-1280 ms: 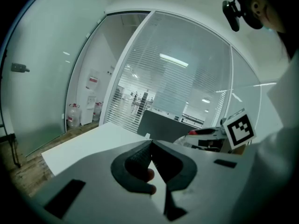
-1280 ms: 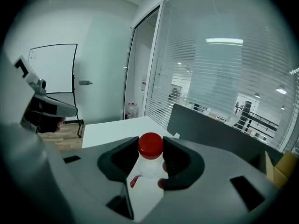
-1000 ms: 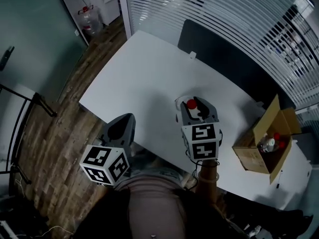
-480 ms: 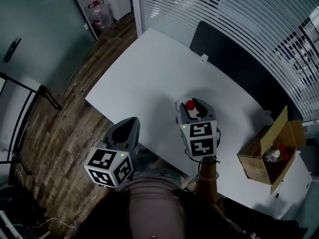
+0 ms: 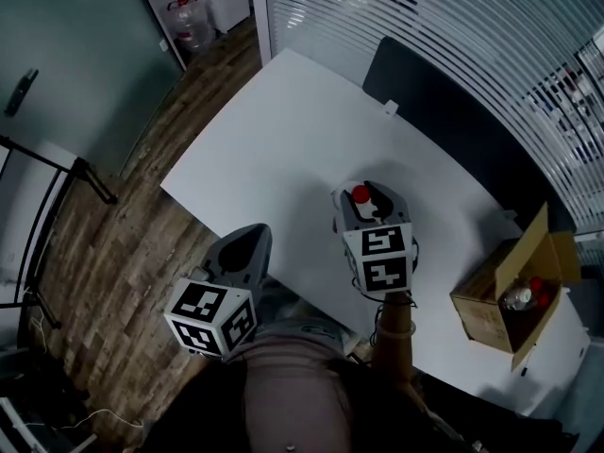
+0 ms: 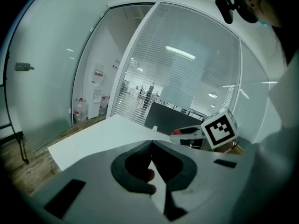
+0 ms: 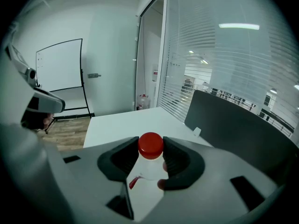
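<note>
Clasping bottle (image 7: 149, 164), right gripper (image 7: 150, 143), left gripper (image 6: 152, 144) closed

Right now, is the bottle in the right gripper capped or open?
Capped: a red cap sits on the clear bottle, and the right gripper has its jaws closed on the neck.

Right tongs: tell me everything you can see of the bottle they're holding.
The bottle is small, with a clear, plastic-looking body and a round red screw cap; a bit of red shows low on its side. It stands upright, cap on, clamped in the right tongs, whose dark pads press on it from both sides just below the cap. The head view shows it over the near part of the white table; whether its base touches the tabletop cannot be told.
</note>
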Demonstrator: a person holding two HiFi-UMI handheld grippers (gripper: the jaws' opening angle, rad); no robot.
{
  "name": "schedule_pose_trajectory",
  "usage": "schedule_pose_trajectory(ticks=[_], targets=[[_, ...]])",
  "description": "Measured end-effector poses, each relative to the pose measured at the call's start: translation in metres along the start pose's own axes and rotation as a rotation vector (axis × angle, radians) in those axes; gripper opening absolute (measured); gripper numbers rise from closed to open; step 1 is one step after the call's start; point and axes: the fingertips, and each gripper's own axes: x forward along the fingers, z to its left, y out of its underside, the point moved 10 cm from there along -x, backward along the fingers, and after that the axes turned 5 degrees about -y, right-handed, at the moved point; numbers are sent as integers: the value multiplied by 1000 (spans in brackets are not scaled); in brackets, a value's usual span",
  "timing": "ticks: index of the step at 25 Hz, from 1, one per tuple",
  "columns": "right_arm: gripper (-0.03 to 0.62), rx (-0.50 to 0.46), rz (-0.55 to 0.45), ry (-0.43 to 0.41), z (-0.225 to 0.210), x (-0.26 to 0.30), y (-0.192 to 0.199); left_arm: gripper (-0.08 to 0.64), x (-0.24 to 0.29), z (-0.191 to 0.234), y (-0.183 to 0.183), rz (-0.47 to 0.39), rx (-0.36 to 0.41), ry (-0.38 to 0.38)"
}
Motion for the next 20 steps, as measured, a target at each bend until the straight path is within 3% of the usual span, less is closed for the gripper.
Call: schedule_pose_trajectory(ticks=[20], targets=[[175,25,-15,20,-14,18,-3,9,10,6,-4,10,-2,0]])
